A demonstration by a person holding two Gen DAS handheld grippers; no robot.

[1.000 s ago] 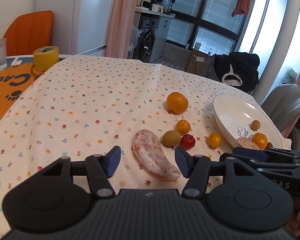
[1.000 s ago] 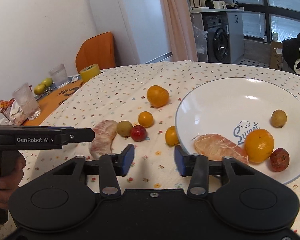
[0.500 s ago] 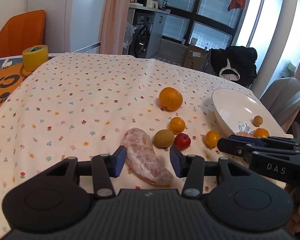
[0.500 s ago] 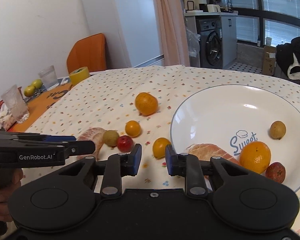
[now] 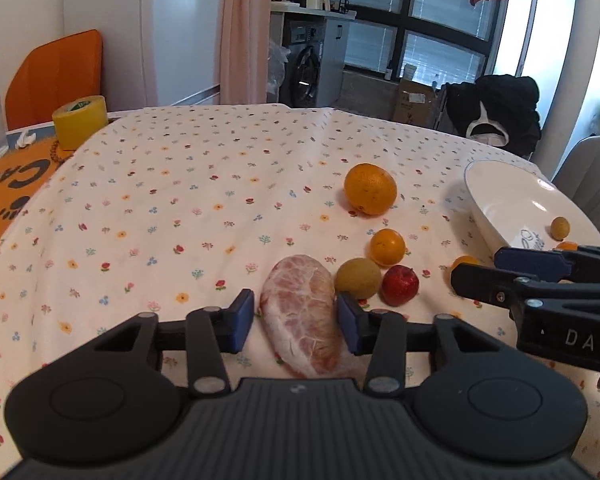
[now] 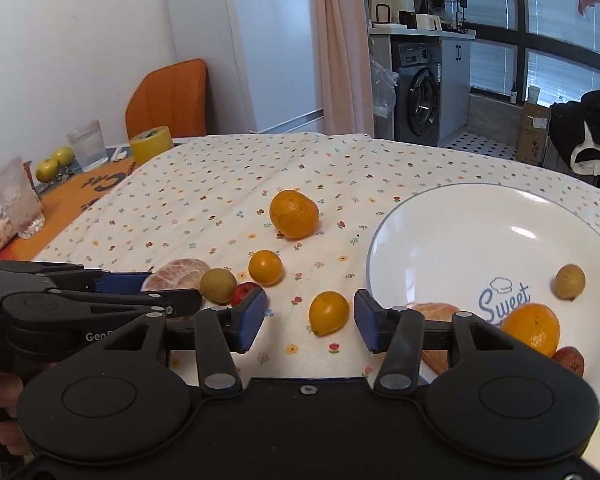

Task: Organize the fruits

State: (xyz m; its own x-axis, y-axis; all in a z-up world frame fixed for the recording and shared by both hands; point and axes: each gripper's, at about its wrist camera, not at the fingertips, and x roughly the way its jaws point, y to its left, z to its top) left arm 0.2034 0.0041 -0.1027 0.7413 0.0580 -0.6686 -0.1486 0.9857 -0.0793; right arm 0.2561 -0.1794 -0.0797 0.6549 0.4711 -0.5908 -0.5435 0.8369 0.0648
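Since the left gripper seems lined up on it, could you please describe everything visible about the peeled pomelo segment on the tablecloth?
The peeled pomelo segment is a long, curved wedge of pink, white-veined pulp, lying flat on the floral tablecloth. It sits between the open fingers of the left gripper, neither pad visibly pressing it. A small yellow-green fruit lies close at its right.

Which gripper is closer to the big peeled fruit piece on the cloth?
Left. The left gripper has its open fingers either side of the peeled piece. The right gripper sits farther right, around a small orange.
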